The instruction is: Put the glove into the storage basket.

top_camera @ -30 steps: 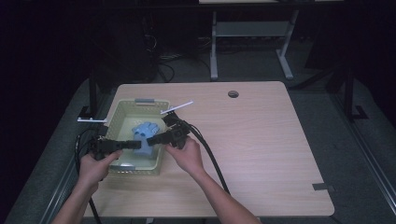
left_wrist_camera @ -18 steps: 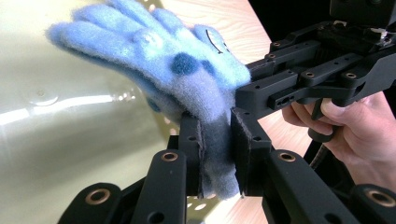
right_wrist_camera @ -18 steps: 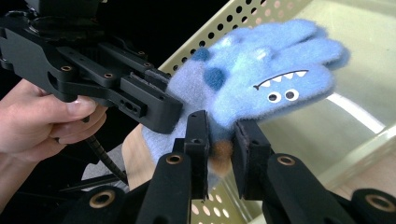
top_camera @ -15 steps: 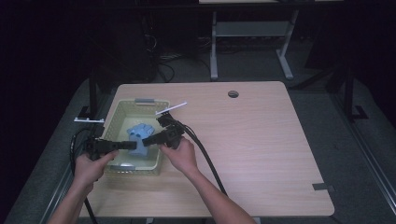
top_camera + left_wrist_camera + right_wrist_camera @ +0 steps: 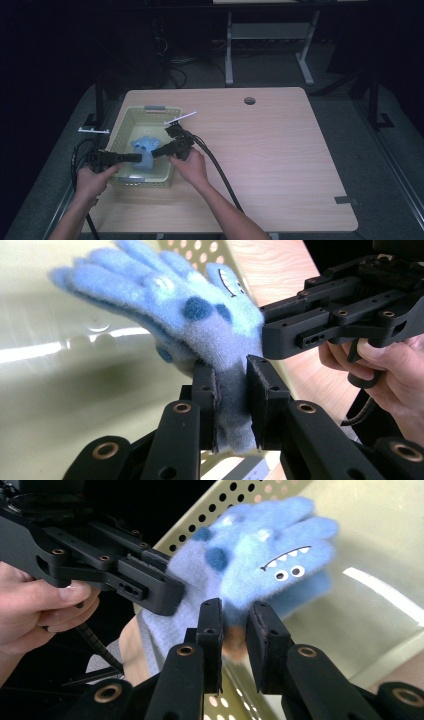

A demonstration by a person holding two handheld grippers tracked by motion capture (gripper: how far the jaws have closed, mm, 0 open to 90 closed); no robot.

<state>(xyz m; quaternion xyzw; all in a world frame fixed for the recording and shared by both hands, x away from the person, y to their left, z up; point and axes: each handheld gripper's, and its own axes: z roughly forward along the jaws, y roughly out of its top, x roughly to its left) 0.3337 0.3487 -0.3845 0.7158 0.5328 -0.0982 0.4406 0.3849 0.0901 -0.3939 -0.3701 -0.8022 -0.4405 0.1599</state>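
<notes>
The fuzzy blue glove (image 5: 200, 315) looks light, soft, floppy — best taken by its grey cuff; left gripper (image 5: 232, 400) clamps that cuff; right gripper (image 5: 235, 630) pinches its edge.

Dim, dark surroundings; glare streaks inside basket (image 5: 60, 345); close-ups soft.

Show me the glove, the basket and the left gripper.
glove (image 5: 260, 555): right gripper view, on the fuzzy blue palm above the toothy face.
basket (image 5: 131, 111): high view, on its far-left rim.
left gripper (image 5: 231, 400): left gripper view, between its jaws.
</notes>
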